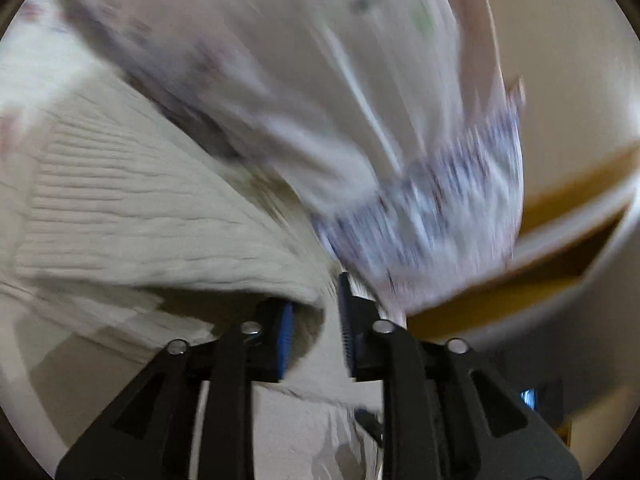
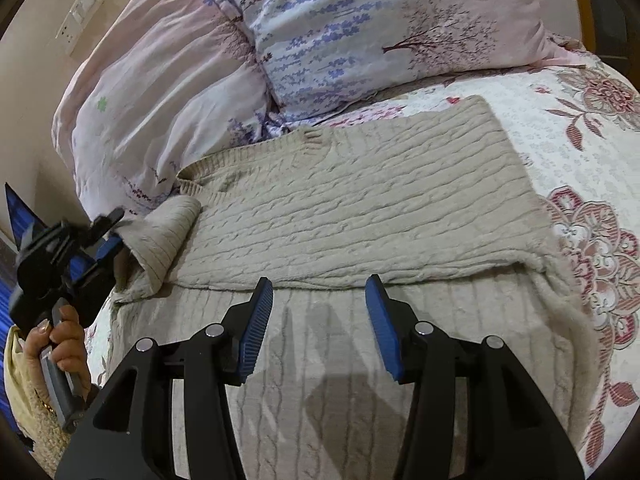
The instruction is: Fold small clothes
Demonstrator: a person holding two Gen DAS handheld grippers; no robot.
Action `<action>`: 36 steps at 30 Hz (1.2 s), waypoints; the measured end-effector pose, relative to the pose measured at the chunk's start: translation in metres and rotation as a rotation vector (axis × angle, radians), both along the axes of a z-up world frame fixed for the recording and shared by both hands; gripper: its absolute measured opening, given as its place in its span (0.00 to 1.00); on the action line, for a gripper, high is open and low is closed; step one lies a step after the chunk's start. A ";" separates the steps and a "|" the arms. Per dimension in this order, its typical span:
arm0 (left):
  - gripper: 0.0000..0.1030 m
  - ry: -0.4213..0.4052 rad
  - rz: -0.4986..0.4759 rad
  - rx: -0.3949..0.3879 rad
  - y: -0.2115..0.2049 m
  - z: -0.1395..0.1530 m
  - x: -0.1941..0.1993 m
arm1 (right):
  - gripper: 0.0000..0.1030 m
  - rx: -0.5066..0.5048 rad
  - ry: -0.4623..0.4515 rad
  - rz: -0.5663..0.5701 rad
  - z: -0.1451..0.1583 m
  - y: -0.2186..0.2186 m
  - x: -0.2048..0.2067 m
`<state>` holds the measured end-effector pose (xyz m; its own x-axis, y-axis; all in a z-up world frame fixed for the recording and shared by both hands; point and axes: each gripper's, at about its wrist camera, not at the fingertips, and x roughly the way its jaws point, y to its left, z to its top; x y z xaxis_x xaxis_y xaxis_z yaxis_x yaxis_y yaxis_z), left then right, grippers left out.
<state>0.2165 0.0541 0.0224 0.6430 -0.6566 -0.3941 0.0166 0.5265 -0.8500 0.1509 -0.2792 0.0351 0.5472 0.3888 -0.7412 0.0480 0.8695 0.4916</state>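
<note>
The beige cable-knit sweater [image 2: 352,216] lies partly folded on the bed [image 2: 560,128], near the pillows [image 2: 360,28]. Thick, soft and floppy, it likely sags unless pinched at an edge. The left claw [image 2: 110,236] clamps its rolled sleeve [image 2: 168,236]; the right claw [image 2: 320,320] hovers apart over the near hem.

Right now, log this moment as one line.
left gripper: shut on sweater sleeve | right gripper: open, above sweater | bed
</note>
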 end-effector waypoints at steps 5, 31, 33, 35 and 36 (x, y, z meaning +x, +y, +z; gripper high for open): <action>0.72 -0.005 -0.210 0.106 -0.050 -0.005 -0.003 | 0.49 -0.032 -0.003 -0.008 0.003 -0.007 0.000; 0.72 0.104 0.134 0.065 0.120 -0.034 -0.052 | 0.36 -0.471 -0.297 0.823 0.018 0.275 0.041; 0.72 0.104 0.133 0.060 0.118 -0.034 -0.051 | 0.27 -0.474 -0.305 0.802 0.013 0.273 0.042; 0.72 0.102 0.131 0.062 0.119 -0.035 -0.051 | 0.14 -0.430 -0.287 0.764 0.014 0.266 0.047; 0.72 0.101 0.131 0.065 0.118 -0.034 -0.051 | 0.07 -0.361 -0.265 0.740 0.017 0.257 0.051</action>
<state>0.1655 0.1725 -0.0120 0.6765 -0.5408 -0.4999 -0.1393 0.5726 -0.8079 0.2023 -0.0220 0.0525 0.4184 0.4789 -0.7718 -0.6690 0.7372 0.0948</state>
